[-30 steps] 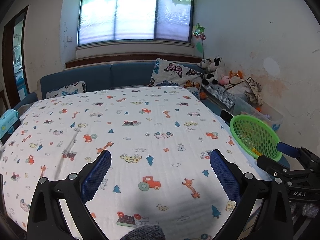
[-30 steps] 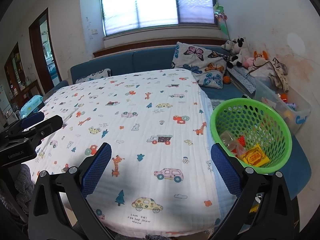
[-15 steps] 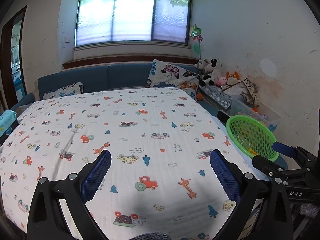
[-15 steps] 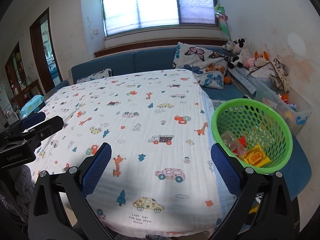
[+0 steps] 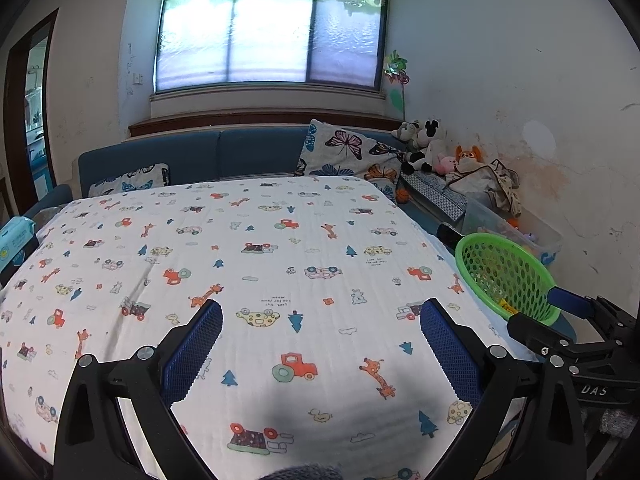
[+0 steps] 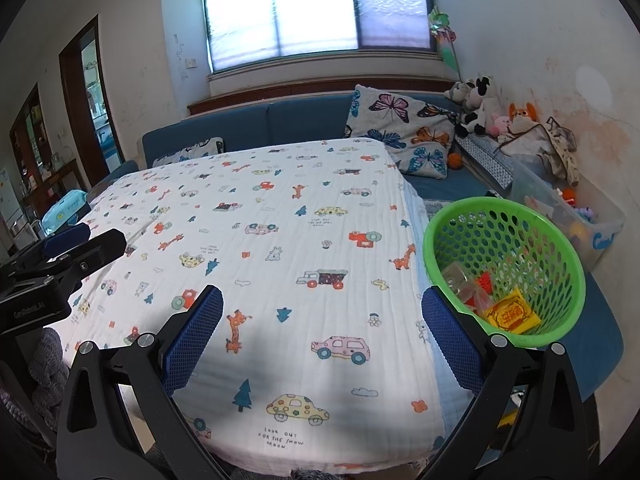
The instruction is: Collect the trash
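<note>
both grippers, left gripper [image 5: 320,344] and right gripper [image 6: 320,328], jaws wide, empty. trash wrappers [image 6: 510,314] sit in green basket [image 6: 568,256] off desk's right edge, nearer right gripper; cloth [image 6: 280,240] shows no trash.

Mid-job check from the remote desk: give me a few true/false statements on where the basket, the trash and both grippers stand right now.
1. The green perforated plastic basket sits off the right edge of the table, beside the white cartoon-print tablecloth. True.
2. The basket is empty. False: it holds a yellow packet with red print and some clear and red wrappers.
3. The right gripper is shut on a wrapper. False: its blue-padded fingers stand wide apart with nothing between them.
4. The left gripper is open and holds nothing. True.
5. Loose trash lies on the tablecloth. False: no loose item shows on it in either view.
</note>
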`<action>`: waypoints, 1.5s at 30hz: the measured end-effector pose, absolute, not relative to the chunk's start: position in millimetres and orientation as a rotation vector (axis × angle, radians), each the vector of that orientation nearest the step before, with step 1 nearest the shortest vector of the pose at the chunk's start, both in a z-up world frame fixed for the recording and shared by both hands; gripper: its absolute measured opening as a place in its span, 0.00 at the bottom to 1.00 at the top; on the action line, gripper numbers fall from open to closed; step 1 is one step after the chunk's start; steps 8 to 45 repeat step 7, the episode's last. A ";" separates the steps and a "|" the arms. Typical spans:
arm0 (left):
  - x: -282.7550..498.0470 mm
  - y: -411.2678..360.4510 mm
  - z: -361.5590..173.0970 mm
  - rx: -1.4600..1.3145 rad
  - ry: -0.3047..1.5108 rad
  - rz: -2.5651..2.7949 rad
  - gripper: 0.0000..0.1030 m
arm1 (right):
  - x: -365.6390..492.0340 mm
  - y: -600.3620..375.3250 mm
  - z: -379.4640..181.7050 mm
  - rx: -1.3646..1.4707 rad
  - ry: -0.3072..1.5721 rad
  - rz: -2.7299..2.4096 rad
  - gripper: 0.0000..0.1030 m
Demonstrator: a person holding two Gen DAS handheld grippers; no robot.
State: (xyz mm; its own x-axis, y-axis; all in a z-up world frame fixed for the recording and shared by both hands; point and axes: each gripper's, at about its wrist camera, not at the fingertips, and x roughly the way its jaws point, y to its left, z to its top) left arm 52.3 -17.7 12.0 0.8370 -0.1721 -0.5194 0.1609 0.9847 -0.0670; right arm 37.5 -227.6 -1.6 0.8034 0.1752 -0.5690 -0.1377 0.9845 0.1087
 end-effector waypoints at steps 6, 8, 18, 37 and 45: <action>55.2 -18.6 10.9 -0.021 0.559 -0.172 0.93 | 37.1 -230.1 -2.3 0.068 0.616 0.167 0.96; 55.2 -18.8 10.9 -0.020 0.558 -0.169 0.93 | 36.8 -230.5 -2.1 0.068 0.615 0.166 0.96; 55.2 -18.8 10.9 -0.020 0.558 -0.169 0.93 | 36.8 -230.5 -2.1 0.068 0.615 0.166 0.96; 55.2 -18.8 10.9 -0.020 0.558 -0.169 0.93 | 36.8 -230.5 -2.1 0.068 0.615 0.166 0.96; 55.2 -18.8 10.9 -0.020 0.558 -0.169 0.93 | 36.8 -230.5 -2.1 0.068 0.615 0.166 0.96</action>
